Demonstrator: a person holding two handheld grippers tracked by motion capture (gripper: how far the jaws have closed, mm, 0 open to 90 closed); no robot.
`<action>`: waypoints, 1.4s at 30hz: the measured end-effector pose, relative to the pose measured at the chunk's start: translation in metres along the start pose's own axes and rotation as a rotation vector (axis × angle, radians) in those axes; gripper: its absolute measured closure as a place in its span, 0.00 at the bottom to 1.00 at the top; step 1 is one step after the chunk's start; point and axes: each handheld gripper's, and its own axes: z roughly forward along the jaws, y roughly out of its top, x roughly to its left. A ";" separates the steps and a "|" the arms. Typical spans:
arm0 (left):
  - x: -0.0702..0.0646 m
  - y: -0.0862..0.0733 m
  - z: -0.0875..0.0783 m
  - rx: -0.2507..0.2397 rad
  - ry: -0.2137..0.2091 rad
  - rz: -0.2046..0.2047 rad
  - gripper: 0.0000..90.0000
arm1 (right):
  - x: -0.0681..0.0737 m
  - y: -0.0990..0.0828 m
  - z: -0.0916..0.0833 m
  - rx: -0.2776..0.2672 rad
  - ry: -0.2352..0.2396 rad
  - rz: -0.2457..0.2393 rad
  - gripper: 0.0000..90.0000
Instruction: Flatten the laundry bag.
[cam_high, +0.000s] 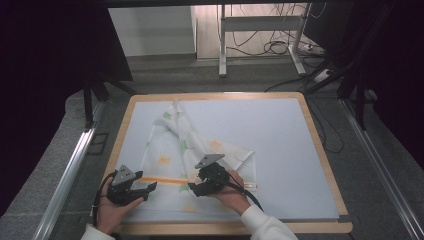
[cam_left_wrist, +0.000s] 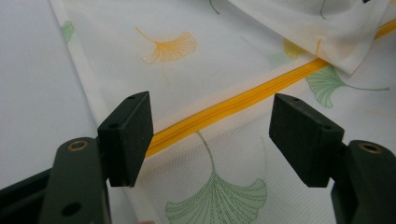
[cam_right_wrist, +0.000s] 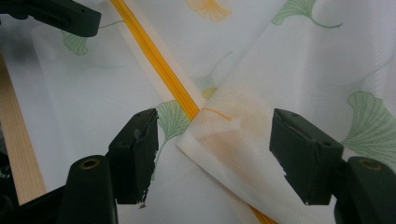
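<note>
On the near left, the left gripper (cam_high: 150, 187) waits wide open over the leaf-print cloth's (cam_high: 165, 150) yellow zipper (cam_left_wrist: 233, 105). Right of it, the right gripper (cam_high: 192, 188) is wide open around a folded-over corner (cam_right_wrist: 219, 133). The folding looks only partly done.

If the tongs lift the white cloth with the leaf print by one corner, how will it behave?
The cloth probably hangs limp: it already lies in soft folds. It looks thin and slightly see-through, so likely light. The orange zipper may stay a little stiffer than the fabric around it.
</note>
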 end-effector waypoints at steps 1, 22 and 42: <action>0.000 0.000 0.000 0.002 0.000 0.001 0.34 | 0.000 0.000 0.002 0.002 0.001 0.000 0.36; -0.002 0.001 0.002 0.006 -0.016 -0.003 0.33 | 0.002 -0.003 0.030 0.064 -0.043 -0.040 0.37; -0.001 0.001 0.004 0.018 -0.010 -0.005 0.33 | 0.006 -0.004 0.032 0.090 -0.074 -0.047 0.66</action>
